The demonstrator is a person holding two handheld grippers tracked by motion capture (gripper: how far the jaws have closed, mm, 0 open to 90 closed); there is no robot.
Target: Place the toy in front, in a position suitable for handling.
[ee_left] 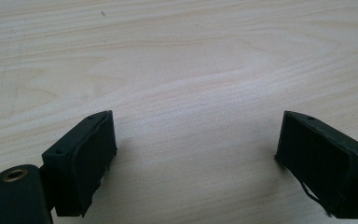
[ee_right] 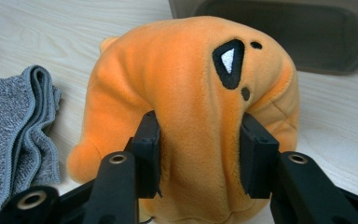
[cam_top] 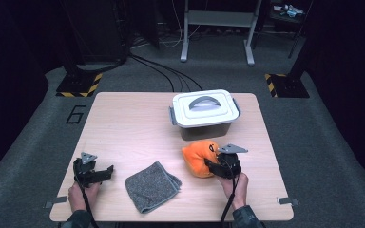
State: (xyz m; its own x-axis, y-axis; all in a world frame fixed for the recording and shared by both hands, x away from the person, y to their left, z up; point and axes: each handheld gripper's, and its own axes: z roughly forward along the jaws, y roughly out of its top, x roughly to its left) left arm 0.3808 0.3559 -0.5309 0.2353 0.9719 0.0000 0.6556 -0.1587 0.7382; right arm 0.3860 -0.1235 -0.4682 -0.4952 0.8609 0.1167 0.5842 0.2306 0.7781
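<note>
Your right tongs (ee_right: 198,154) clamp an orange plush toy (ee_right: 191,107), their black jaws pressed into its soft body from both sides so that the fabric bulges between them. No earlier moment is on hand, so only the grip itself can be told. On the toy's upper side sits a black triangular patch with a white centre, and two small black dots lie close to it.

From above, the toy (cam_top: 198,156) rests on the right half of the table (cam_top: 123,118), just in front of a grey box (cam_top: 205,124) with a white lid (cam_top: 204,108) and a curved grey handle. Your right hand (cam_top: 233,183) holds the right tongs (cam_top: 213,164) at the toy's near side.

To the toy's left lies a folded grey cloth (cam_top: 152,186), near it but not touching; its rolled edge also appears at the left of the right gripper view (ee_right: 16,135).

Well apart, at the table's left front corner, your left hand (cam_top: 81,194) holds the left tongs (cam_top: 105,172) low over bare wood. Their jaws stand wide apart with nothing between them, as the left gripper view (ee_left: 193,158) makes plain.
</note>
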